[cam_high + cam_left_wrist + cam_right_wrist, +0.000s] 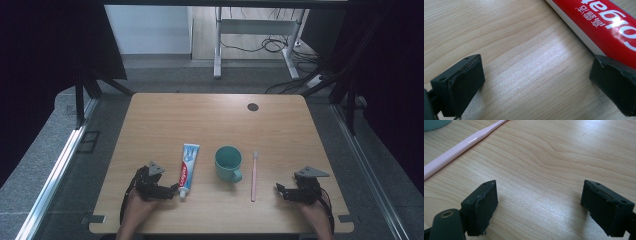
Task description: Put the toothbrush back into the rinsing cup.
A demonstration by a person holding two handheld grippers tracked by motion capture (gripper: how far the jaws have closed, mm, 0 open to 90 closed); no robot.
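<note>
A toothpaste tube (187, 168) lies lengthwise on the wooden table (210, 120), cap toward me. My left gripper (173, 189) rests just left of the cap end, jaws wide open over bare wood (534, 75); the tube's red side (609, 25) runs past the right jaw. A teal mug (228, 163) stands at the centre, with a pink toothbrush (254, 176) lying to its right. My right gripper (278, 188) sits open near the front right, right of the toothbrush handle (456, 150), with nothing between its jaws (539, 202).
A dark round cap (252, 107) sits in the table's far right part. Behind the table stands a white desk frame (260, 35) with cables on the floor. The mug's edge (434, 123) shows at the top left of the right gripper view.
</note>
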